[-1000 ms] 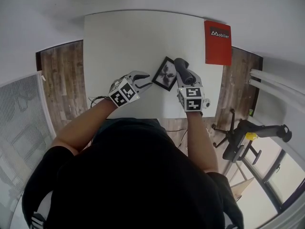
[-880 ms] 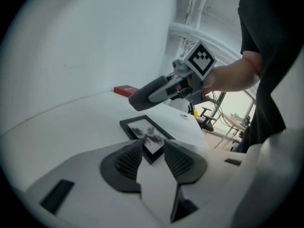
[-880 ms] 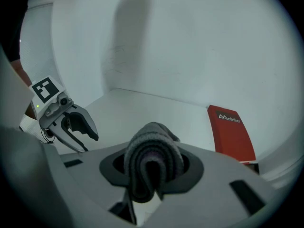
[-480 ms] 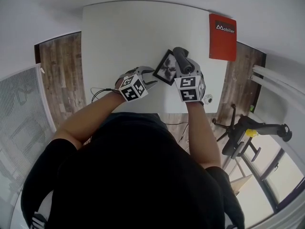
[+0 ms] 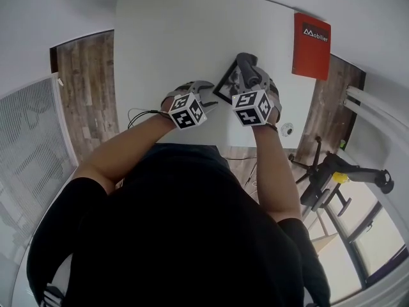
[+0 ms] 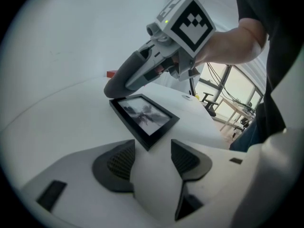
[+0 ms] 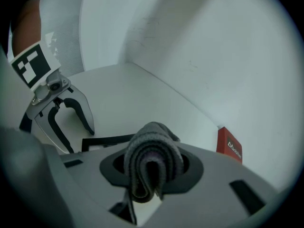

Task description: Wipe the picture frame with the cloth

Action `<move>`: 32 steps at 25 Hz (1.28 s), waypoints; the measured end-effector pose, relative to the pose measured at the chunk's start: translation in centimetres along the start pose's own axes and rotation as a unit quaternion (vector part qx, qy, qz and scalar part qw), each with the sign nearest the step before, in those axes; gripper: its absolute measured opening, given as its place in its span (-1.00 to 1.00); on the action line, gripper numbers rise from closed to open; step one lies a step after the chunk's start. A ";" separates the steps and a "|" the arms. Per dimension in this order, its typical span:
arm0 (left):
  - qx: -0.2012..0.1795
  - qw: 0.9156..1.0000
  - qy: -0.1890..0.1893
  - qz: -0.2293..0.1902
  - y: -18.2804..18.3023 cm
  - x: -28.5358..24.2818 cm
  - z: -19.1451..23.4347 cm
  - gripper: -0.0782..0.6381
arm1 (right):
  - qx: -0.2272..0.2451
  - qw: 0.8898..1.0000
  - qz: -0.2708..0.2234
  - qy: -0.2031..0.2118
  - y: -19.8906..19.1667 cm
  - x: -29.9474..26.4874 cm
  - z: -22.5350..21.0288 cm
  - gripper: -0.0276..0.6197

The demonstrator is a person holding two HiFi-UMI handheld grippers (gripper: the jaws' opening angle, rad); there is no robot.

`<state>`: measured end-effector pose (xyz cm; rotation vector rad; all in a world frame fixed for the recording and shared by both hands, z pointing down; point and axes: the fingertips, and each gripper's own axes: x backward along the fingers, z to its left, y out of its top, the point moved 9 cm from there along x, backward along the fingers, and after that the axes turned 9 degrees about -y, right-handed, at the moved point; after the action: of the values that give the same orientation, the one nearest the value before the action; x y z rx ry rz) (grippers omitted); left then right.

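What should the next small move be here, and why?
Probably lower the right gripper so the cloth presses on the picture frame. The cloth is clamped and poised at the frame's far edge; the frame lies flat on the table; the jaws of the left gripper are opening, empty.

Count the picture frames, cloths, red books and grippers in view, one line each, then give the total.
Picture frame: 1
Cloth: 1, clamped in the right gripper
Red book: 1
Grippers: 2, the right gripper and the left gripper, its jaws opening with the frame's corner at their tips, ungripped
Total: 5
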<state>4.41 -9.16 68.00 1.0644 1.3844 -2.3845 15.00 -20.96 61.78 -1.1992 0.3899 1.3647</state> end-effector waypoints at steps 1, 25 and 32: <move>-0.002 1.000 0.002 0.000 0.0 0.0 0.0 -0.10 | 0.009 1.000 0.003 -0.001 0.0 -0.2 0.2 -0.56; -0.022 0.999 0.041 0.010 -0.1 0.0 0.2 -0.36 | 0.046 0.997 0.020 0.061 -0.5 0.7 5.3 -0.57; -0.022 0.999 0.041 0.011 -0.1 -0.1 0.4 -0.37 | 0.044 0.996 0.026 0.079 -0.9 1.4 6.6 -0.57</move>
<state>4.29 -9.45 68.25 1.1715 1.4376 -2.3077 13.49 -14.62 63.74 -1.2346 0.5912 1.2879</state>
